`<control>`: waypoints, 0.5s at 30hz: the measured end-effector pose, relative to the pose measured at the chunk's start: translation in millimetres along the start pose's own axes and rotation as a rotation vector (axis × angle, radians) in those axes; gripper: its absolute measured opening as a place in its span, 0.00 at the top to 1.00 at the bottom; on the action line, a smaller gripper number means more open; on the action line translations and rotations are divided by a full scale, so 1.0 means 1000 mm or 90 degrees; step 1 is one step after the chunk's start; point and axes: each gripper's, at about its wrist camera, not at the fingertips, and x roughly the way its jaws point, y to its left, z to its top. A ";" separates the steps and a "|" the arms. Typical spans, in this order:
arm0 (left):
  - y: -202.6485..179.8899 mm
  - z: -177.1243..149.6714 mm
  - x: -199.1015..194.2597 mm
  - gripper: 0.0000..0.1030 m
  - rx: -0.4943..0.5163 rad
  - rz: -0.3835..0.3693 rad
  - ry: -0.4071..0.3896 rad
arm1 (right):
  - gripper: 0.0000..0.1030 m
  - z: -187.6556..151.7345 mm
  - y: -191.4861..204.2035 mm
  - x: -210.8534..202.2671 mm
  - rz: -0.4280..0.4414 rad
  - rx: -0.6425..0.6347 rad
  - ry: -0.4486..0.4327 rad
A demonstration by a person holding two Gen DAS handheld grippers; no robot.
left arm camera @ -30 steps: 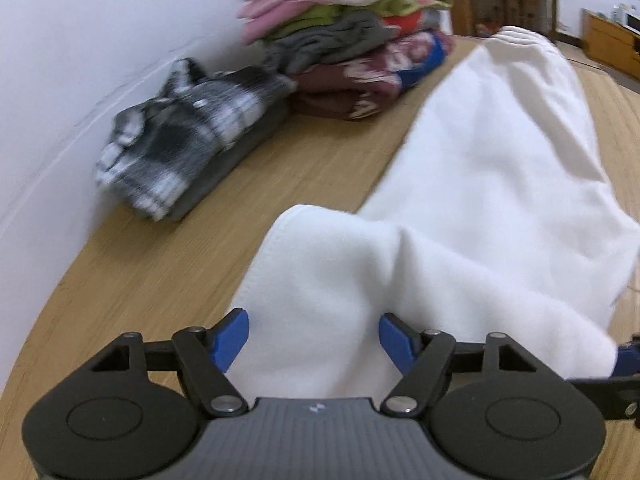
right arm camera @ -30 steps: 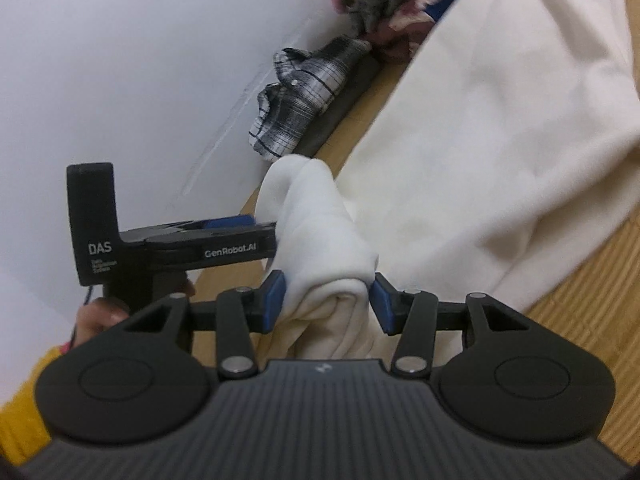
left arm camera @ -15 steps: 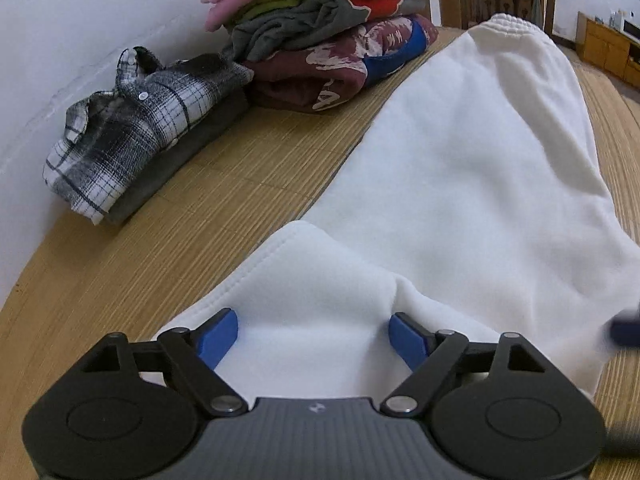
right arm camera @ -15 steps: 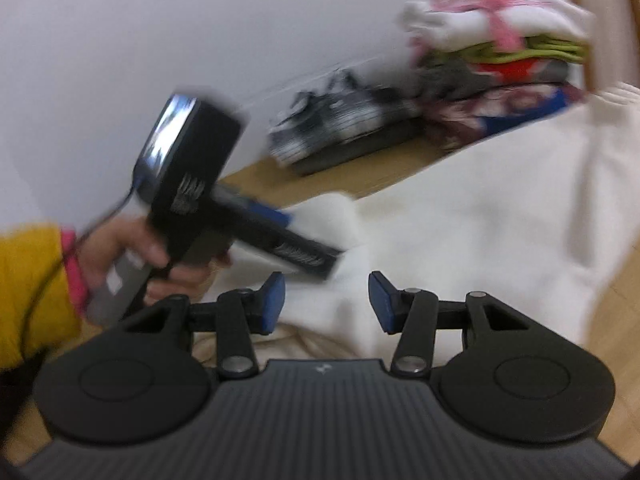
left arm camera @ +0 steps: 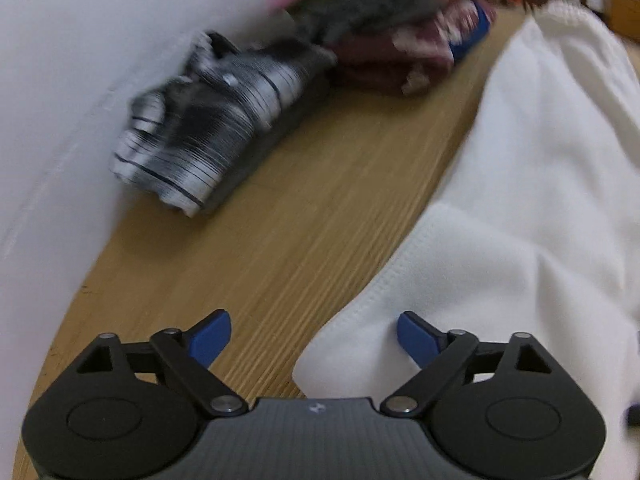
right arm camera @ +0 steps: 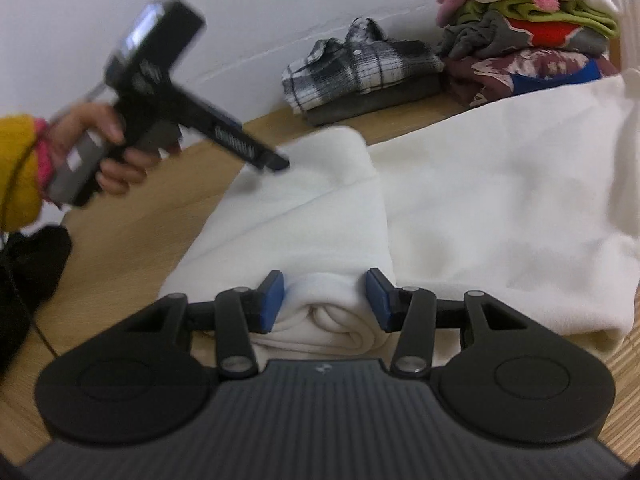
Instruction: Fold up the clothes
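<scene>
A white fleece garment (left arm camera: 540, 200) lies spread on the bamboo-mat table (left arm camera: 304, 216), one end folded back over itself (right arm camera: 312, 208). My left gripper (left arm camera: 314, 334) is open and empty, above the garment's near-left hem, its jaws wide apart. It also shows in the right wrist view (right arm camera: 276, 162), held in a hand above the folded end. My right gripper (right arm camera: 325, 304) has its jaws on either side of a bunched fold of the white garment (right arm camera: 332, 320); the pads stand a little off the cloth.
A folded plaid shirt on a grey garment (right arm camera: 360, 68) lies by the white wall. A tall stack of folded clothes (right arm camera: 532, 32) stands behind it. A black cloth (right arm camera: 28, 264) lies at the table's left edge. The wall runs along the left.
My left gripper has let go of the white hem and drawn back to the left. My right gripper has lowered the bunched fold onto the table and its jaws have widened.
</scene>
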 end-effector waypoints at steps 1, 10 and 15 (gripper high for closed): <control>-0.001 0.000 0.007 0.06 0.016 -0.005 0.002 | 0.49 0.001 -0.001 -0.005 -0.007 0.017 -0.007; 0.030 -0.013 0.000 0.08 0.015 -0.086 -0.043 | 0.41 -0.026 0.015 -0.045 -0.048 0.146 0.054; 0.060 -0.030 -0.010 0.08 0.000 -0.130 -0.056 | 0.41 -0.043 0.064 -0.016 -0.046 0.095 0.077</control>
